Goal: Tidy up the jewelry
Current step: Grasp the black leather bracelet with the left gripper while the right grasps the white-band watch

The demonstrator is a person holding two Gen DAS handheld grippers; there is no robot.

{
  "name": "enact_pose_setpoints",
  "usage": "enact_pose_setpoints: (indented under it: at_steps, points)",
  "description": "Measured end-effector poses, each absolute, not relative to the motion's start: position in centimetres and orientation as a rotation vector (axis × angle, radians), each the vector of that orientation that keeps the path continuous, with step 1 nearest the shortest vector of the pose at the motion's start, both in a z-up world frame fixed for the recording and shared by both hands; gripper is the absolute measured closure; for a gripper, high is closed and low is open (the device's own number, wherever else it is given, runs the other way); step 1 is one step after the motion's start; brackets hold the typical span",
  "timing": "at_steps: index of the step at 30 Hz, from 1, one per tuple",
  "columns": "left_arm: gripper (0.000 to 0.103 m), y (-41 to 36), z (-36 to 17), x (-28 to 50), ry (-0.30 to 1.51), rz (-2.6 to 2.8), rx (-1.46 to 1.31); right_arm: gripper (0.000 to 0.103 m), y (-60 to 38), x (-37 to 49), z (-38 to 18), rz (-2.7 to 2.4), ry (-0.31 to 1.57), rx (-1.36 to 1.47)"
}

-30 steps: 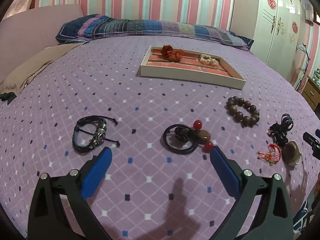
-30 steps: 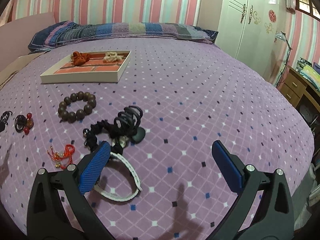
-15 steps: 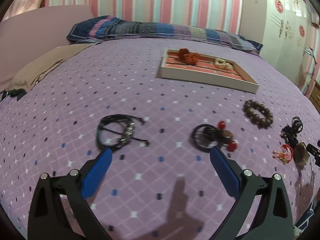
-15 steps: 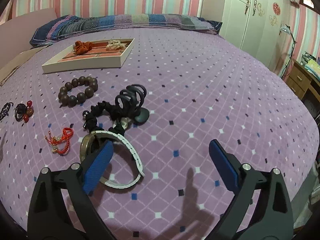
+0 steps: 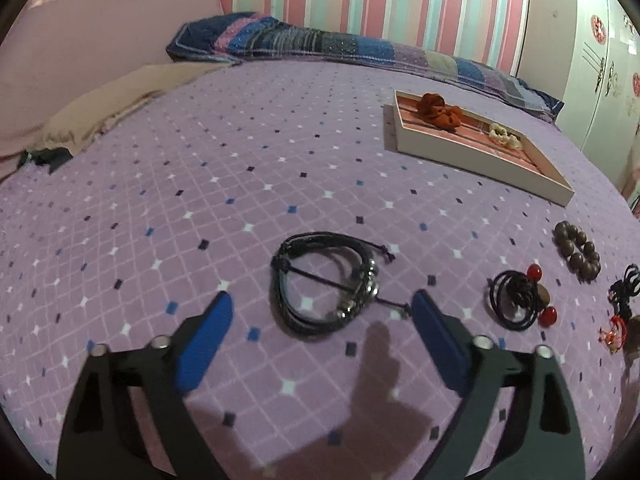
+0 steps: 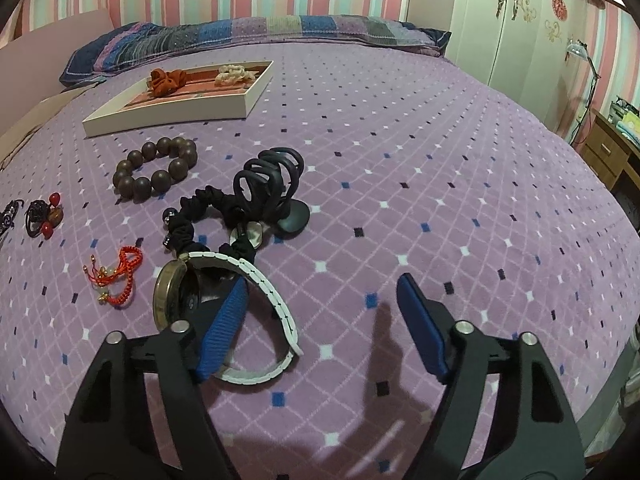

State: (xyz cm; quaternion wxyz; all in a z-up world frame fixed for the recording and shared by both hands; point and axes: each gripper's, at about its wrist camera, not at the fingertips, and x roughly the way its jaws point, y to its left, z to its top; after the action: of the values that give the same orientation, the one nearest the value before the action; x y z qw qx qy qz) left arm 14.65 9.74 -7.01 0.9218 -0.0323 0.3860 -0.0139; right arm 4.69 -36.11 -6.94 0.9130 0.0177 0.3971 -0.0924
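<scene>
On the purple bedspread, a black cord bracelet (image 5: 326, 284) lies just ahead of my left gripper (image 5: 322, 306), between its fingertips; the jaws are closing and do not touch it. My right gripper (image 6: 322, 292) is closing too, its left finger inside the white band (image 6: 276, 300) of a watch (image 6: 170, 294), its right finger over bare cover; the pads do not press on the band. A white tray (image 5: 476, 160) (image 6: 168, 114) holds an orange scrunchie (image 6: 166, 80) and a cream one (image 6: 232, 74). Brown bead bracelet (image 6: 156, 168), black claw clip (image 6: 272, 184), black scrunchie (image 6: 192, 220), red cord (image 6: 118, 276) lie around.
A black hair tie with red beads (image 5: 520, 300) (image 6: 42, 216) lies between the two grippers' areas. Striped pillows (image 5: 320, 46) and a beige cloth (image 5: 120, 100) sit at the head of the bed. A white wardrobe (image 6: 520, 20) and a wooden nightstand (image 6: 608, 152) stand to the right.
The left gripper swung left from the beaded hair tie to the black cord bracelet, which now sits between its narrowing fingers. The right gripper sank toward the watch and its fingers drew closer.
</scene>
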Motion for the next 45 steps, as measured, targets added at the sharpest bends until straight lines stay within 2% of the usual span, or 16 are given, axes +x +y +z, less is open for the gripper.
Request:
enact_pose_setpoints:
  at_steps: [3,8,10,19,26,28,38,40,45]
  points:
    - [0.035,10.0,-7.2,15.3,0.811,-0.037,-0.076,0.035,-36.1,4.9,-7.2,-0.183,0.829,0.047]
    - [0.037,9.2,-7.0,15.4,0.800,-0.046,-0.016,0.045,-35.9,5.3,-7.6,-0.166,0.844,0.054]
    - [0.041,8.7,-7.1,15.7,0.803,-0.060,0.006,0.049,-35.8,5.5,-7.7,-0.160,0.847,0.065]
    - [0.042,7.7,-8.1,17.0,0.813,-0.040,0.080,0.057,-35.6,5.6,-7.9,-0.148,0.844,0.069]
    - [0.053,7.6,-8.3,17.4,0.806,-0.034,0.098,0.071,-35.1,5.5,-8.1,-0.124,0.838,0.058]
    - [0.060,7.8,-8.2,17.4,0.804,-0.031,0.095,0.078,-34.9,5.4,-8.1,-0.110,0.838,0.063]
    - [0.077,8.5,-7.5,16.8,0.800,-0.032,0.077,0.089,-35.3,5.0,-7.8,-0.074,0.829,0.103]
    - [0.086,8.4,-7.3,16.6,0.792,-0.029,0.084,0.092,-35.3,4.8,-7.7,-0.068,0.825,0.111]
    - [0.087,8.1,-7.4,16.5,0.799,-0.035,0.094,0.094,-35.4,4.5,-7.4,-0.055,0.817,0.122]
